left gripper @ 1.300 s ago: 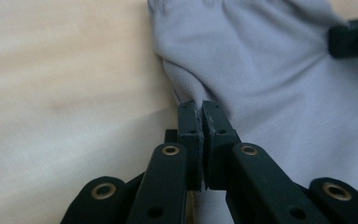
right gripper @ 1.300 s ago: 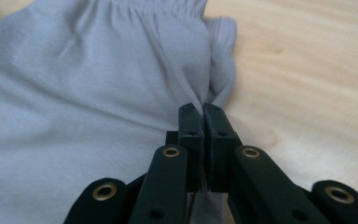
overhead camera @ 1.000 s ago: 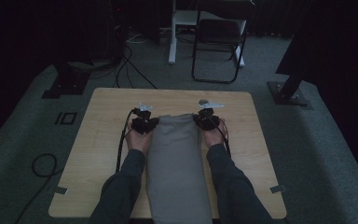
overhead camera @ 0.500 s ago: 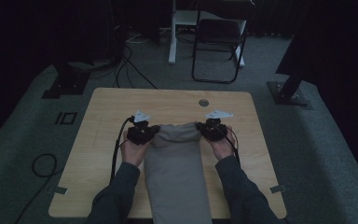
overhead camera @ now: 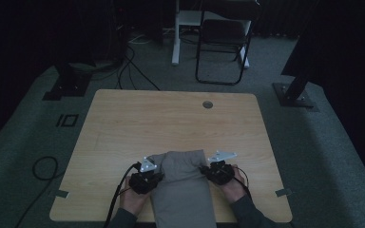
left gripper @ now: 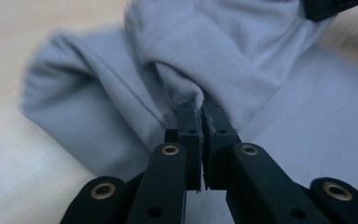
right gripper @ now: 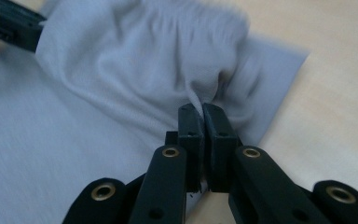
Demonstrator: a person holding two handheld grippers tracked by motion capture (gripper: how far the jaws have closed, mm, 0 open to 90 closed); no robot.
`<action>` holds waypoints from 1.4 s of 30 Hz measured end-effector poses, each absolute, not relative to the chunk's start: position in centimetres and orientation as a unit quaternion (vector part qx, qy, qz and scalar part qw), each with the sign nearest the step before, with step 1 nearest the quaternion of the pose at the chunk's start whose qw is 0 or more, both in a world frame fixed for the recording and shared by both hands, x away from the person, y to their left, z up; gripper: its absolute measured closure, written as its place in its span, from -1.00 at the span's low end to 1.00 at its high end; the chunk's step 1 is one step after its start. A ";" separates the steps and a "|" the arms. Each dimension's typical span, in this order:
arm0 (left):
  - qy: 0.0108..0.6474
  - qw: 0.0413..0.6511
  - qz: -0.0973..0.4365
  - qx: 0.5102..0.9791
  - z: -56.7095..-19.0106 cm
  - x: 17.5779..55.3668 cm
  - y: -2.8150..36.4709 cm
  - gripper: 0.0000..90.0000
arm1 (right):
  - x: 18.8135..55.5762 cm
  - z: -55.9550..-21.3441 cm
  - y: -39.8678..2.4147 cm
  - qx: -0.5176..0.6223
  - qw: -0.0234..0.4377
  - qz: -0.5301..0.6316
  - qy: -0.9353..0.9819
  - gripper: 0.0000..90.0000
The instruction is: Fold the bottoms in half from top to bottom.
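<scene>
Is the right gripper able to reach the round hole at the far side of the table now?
Probably not freely: the right gripper is shut on the grey cloth, though bare table lies before the hole.

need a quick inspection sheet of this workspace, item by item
surface: light wooden table, round grommet hole near the far edge, tape tabs at the near corners
job's things: grey cloth, folded over on itself, near end hanging over the table's near edge
clutter: nothing seen
grippers: left gripper shut on a pinch of the cloth's folded edge; right gripper shut on the opposite corner the same way
cables: black cable trailing from the left gripper off the near edge; loose cables on the floor behind the table
surroundings: dark room, grey carpet, folding chair behind the table, stand bases on both sides
</scene>
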State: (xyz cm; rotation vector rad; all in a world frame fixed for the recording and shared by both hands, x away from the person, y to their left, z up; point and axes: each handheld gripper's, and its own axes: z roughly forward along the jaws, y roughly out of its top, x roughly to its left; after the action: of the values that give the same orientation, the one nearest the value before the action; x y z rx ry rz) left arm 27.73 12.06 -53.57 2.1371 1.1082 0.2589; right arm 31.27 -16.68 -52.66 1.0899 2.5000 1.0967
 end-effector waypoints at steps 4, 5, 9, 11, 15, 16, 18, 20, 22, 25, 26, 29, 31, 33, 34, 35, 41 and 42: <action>0.431 0.351 0.101 0.825 -54.3 27.8 11.9 0.93 | 30.9 -54.2 -16.5 0.372 0.092 0.354 0.853 0.94; 0.432 0.352 0.104 0.824 -54.3 27.9 11.9 0.93 | 30.9 -54.4 -16.5 0.372 0.093 0.359 0.851 0.94; 0.435 0.360 0.113 0.818 -54.6 29.1 12.1 0.93 | 31.4 -54.4 -16.2 0.370 0.108 0.353 0.852 0.94; 0.437 0.362 0.117 0.815 -54.6 29.9 12.3 0.93 | 32.0 -54.5 -16.2 0.374 0.108 0.357 0.849 0.94; 0.446 0.364 0.116 0.809 -54.6 31.9 12.7 0.93 | 33.6 -54.5 -15.9 0.379 0.113 0.357 0.846 0.94; 0.448 0.364 0.118 0.808 -54.6 32.4 12.8 0.93 | 34.1 -54.5 -15.8 0.380 0.115 0.355 0.847 0.94; 0.452 0.363 0.123 0.805 -54.7 33.5 12.8 0.93 | 35.1 -54.4 -15.5 0.382 0.122 0.351 0.846 0.94; 0.454 0.361 0.132 0.804 -54.7 34.5 12.8 0.93 | 36.2 -54.4 -15.2 0.385 0.126 0.347 0.846 0.94; 0.460 0.361 0.136 0.800 -54.7 35.5 12.9 0.93 | 37.2 -54.3 -14.8 0.388 0.131 0.344 0.845 0.94; 0.464 0.360 0.140 0.797 -54.7 36.4 13.0 0.93 | 38.8 -54.3 -14.4 0.394 0.135 0.341 0.843 0.94; 0.467 0.360 0.141 0.795 -54.7 36.9 13.0 0.93 | 39.2 -54.3 -14.4 0.395 0.136 0.341 0.842 0.94; 0.469 0.355 0.152 0.795 -54.7 38.1 12.9 0.92 | 40.6 -54.3 -14.1 0.408 0.136 0.343 0.835 0.94; 0.473 0.352 0.158 0.792 -54.6 39.3 12.9 0.93 | 41.4 -54.3 -13.9 0.417 0.136 0.343 0.830 0.94; 0.476 0.352 0.161 0.790 -54.7 40.0 13.0 0.92 | 42.2 -54.3 -13.8 0.424 0.137 0.344 0.826 0.94; 0.478 0.352 0.162 0.788 -54.7 40.4 13.0 0.93 | 42.6 -54.3 -13.7 0.427 0.137 0.344 0.825 0.94; 0.478 0.352 0.162 0.788 -54.7 40.4 13.0 0.92 | 43.0 -54.4 -13.6 0.430 0.138 0.344 0.823 0.94; 0.490 0.351 0.170 0.779 -54.7 42.2 13.0 0.92 | 44.6 -54.2 -13.0 0.443 0.146 0.335 0.819 0.94; 0.493 0.349 0.172 0.778 -54.7 42.5 13.0 0.92 | 44.9 -54.2 -12.8 0.445 0.150 0.332 0.818 0.94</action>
State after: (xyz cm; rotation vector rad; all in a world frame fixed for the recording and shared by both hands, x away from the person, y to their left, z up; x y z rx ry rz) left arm 42.47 12.95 -54.68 2.0162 1.2775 0.4445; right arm 44.92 -12.77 -54.20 1.2780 2.3508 0.9542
